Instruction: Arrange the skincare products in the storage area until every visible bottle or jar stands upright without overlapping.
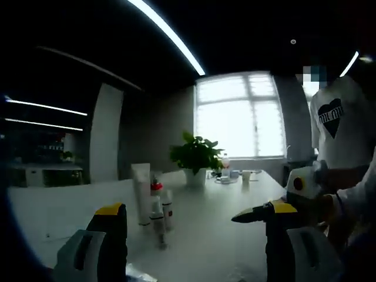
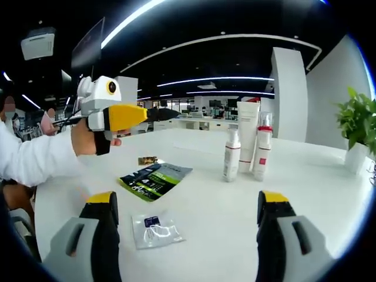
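On the white surface (image 2: 235,211), at about one o'clock in the right gripper view, a tall white tube (image 2: 248,136) and two pump bottles (image 2: 232,155) stand upright, close together. Both the right gripper (image 2: 191,235) and the left gripper (image 1: 197,235) are spread wide, holding nothing. At ten o'clock lie a green sachet (image 2: 154,179) and a clear packet (image 2: 154,228).

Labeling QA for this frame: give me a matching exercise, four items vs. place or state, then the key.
Items:
1. tall white tube
2. green packet
3. clear sachet
4. potted plant

Places or states:
A. lying flat, nearest the right gripper
B. at the table's far right edge
C. standing upright behind two small bottles
D. lying flat beneath the raised left gripper

Pairs: 1-C, 2-D, 3-A, 4-B
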Available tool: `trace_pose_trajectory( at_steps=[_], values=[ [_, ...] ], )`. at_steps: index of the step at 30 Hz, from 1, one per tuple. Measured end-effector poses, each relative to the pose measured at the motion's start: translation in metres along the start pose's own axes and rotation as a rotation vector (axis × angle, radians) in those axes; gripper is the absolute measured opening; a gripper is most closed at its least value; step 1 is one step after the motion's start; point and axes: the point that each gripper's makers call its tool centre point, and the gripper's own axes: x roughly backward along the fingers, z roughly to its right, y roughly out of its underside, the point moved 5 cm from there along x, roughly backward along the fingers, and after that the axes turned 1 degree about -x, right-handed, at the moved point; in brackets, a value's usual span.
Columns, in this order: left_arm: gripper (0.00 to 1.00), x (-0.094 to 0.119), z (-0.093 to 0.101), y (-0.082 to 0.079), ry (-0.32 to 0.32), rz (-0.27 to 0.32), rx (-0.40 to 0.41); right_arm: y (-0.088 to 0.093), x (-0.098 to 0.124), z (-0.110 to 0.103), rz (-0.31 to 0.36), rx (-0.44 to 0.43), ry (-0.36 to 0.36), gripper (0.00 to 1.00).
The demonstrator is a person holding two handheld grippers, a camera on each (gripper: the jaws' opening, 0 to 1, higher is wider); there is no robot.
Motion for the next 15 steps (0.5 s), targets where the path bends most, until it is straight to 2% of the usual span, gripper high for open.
trace_pose_trajectory(
  at_steps=[4,15],
  values=[
    [1.0,0.003,0.005,0.002,0.038,-0.026,-0.003,0.0,-0.005,0.0,0.003,-0.003,0.007,0.98],
    [1.0,0.012,0.015,0.003,0.142,-0.05,-0.008,-0.007,-0.02,0.002,0.028,-0.018,0.039,0.98]
  ],
)
